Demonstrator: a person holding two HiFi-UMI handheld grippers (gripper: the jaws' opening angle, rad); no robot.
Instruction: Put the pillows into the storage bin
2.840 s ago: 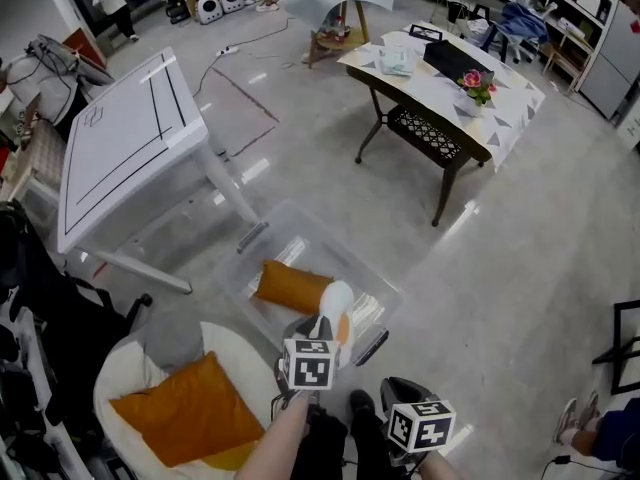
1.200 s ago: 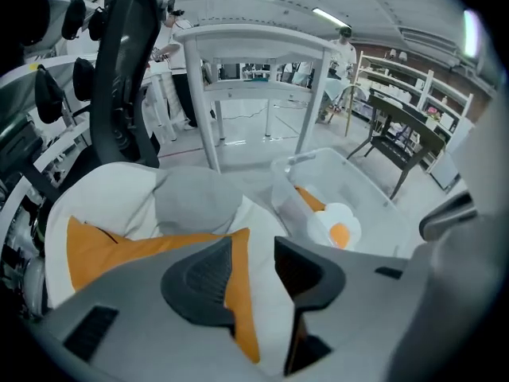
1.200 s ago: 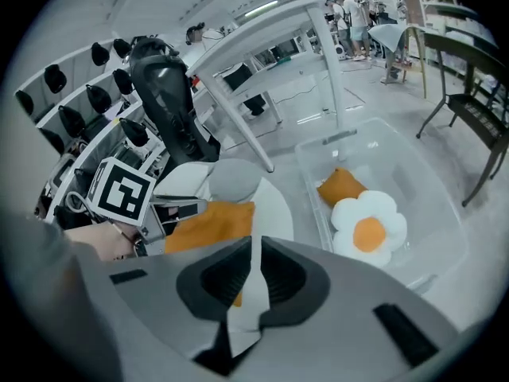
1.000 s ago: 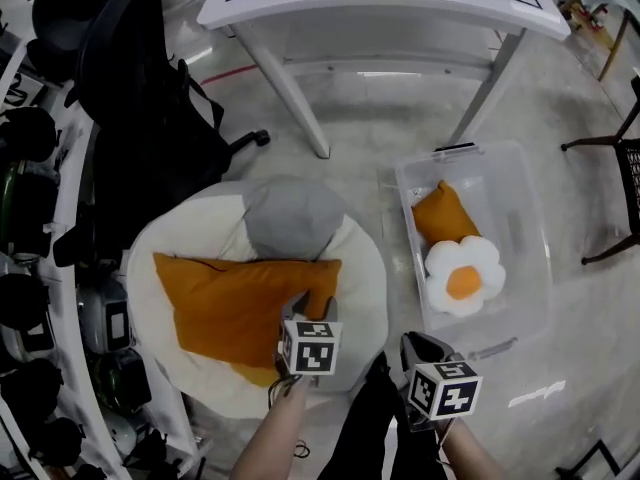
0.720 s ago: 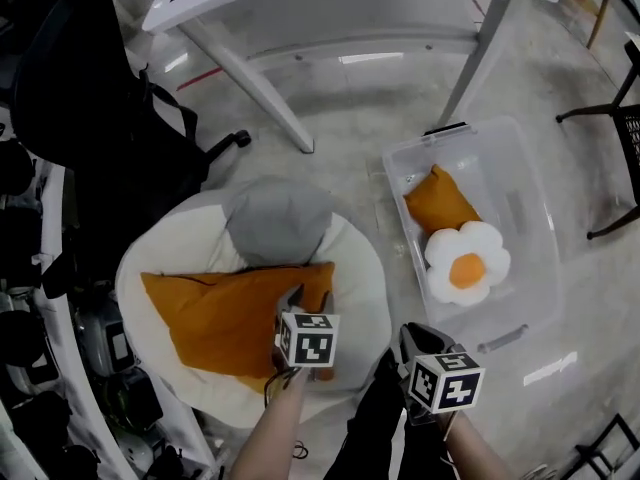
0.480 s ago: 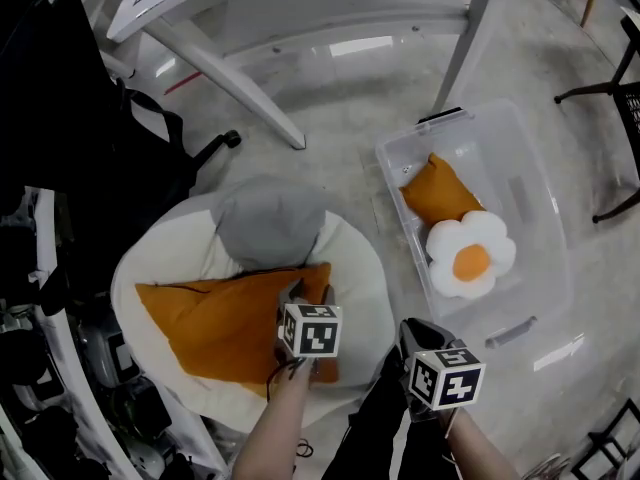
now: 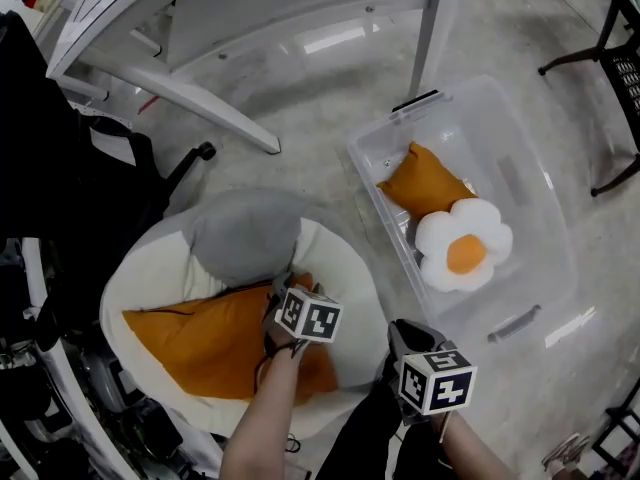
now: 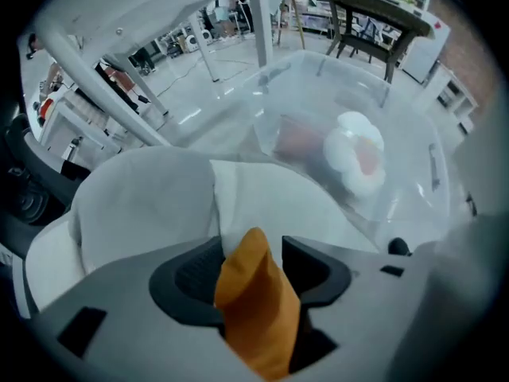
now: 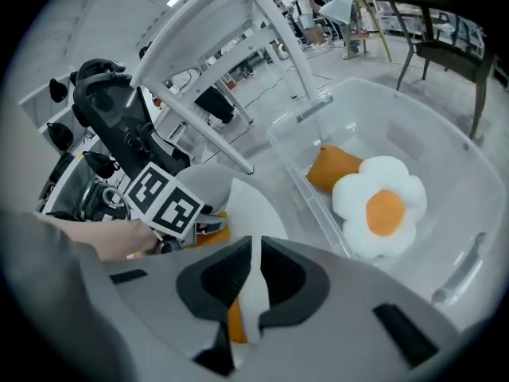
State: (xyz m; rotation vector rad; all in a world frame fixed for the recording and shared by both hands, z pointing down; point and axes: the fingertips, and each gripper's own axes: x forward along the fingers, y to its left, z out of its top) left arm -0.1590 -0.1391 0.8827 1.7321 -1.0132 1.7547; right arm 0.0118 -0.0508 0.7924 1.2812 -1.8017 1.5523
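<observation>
A clear storage bin [image 7: 531,152] stands on the floor at the right. In it lie an orange pillow [image 7: 425,181] and a white flower pillow [image 7: 463,245]. A larger orange pillow [image 7: 195,340] lies on a round white cushion [image 7: 345,268], beside a grey pillow [image 7: 245,233]. My left gripper [image 7: 283,289] is at this pillow's right corner. Its jaws are opening, and the orange corner [image 8: 254,309] stands loose between them. My right gripper [image 7: 400,334] hovers by the cushion's right edge, shut, holding nothing. The right gripper view shows the bin [image 9: 445,134] and the flower pillow [image 9: 382,205].
A white table's legs [image 7: 170,93] stand behind the cushion and the bin. Black bags and gear [image 7: 60,158] crowd the left side. Dark chair legs [image 7: 605,63] reach in at the right edge.
The flower pillow, held over the bin by my left gripper at first, now lies in the bin. My left gripper has moved to the orange pillow on the cushion.
</observation>
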